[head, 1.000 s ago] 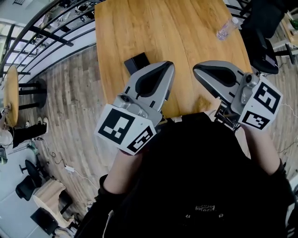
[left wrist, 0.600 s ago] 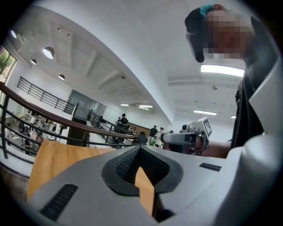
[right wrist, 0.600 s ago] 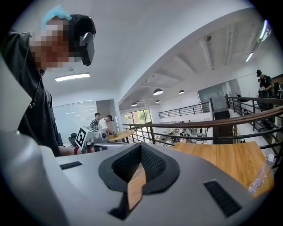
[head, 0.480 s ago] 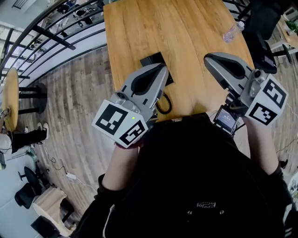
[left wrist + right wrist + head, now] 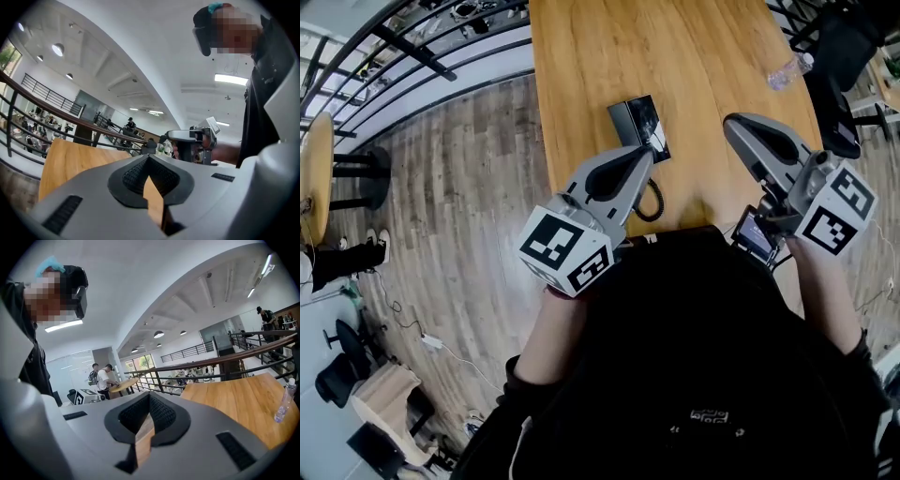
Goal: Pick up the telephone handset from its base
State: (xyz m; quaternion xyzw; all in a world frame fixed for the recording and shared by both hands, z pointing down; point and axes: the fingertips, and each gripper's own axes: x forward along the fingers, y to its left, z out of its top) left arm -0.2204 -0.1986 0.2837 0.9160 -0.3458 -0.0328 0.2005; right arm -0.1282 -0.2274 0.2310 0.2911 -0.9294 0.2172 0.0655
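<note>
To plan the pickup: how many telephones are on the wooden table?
1: a black telephone on the near left part of the table, by the tip of the left tool. The person's body hides the near edge.

Wood table [image 5: 694, 66] — smooth, satin-varnished, telephone [image 5: 637, 127] of glossy black plastic

A wooden table [image 5: 581, 56] stretches ahead of both grippers. A clear plastic bottle [image 5: 789, 70] sits on it beyond the right gripper [image 5: 733, 122], near the table's right edge. Left of the left gripper [image 5: 645, 155] lies plank floor [image 5: 459, 206], then a black railing [image 5: 422, 56], with a small round table [image 5: 317, 178] farther left.
</note>
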